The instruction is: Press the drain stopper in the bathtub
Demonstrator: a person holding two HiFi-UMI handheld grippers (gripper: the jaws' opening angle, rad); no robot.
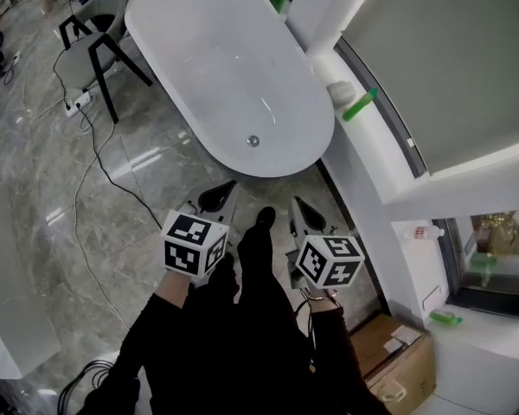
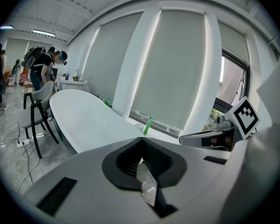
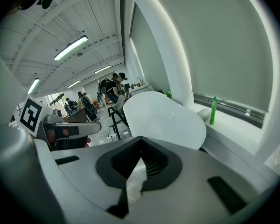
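Grey marble floor, white oval bathtub (image 1: pixel 199 46), drain stopper (image 1: pixel 253 141) on its bottom at the near end, left gripper (image 1: pixel 220 192) and right gripper (image 1: pixel 299 207) outside the tub, both clenched on nothing.

No writing can be read; labels on the cardboard box (image 1: pixel 401 368) and white bottle (image 1: pixel 422 231) near the right gripper (image 1: pixel 304 217) are too small.
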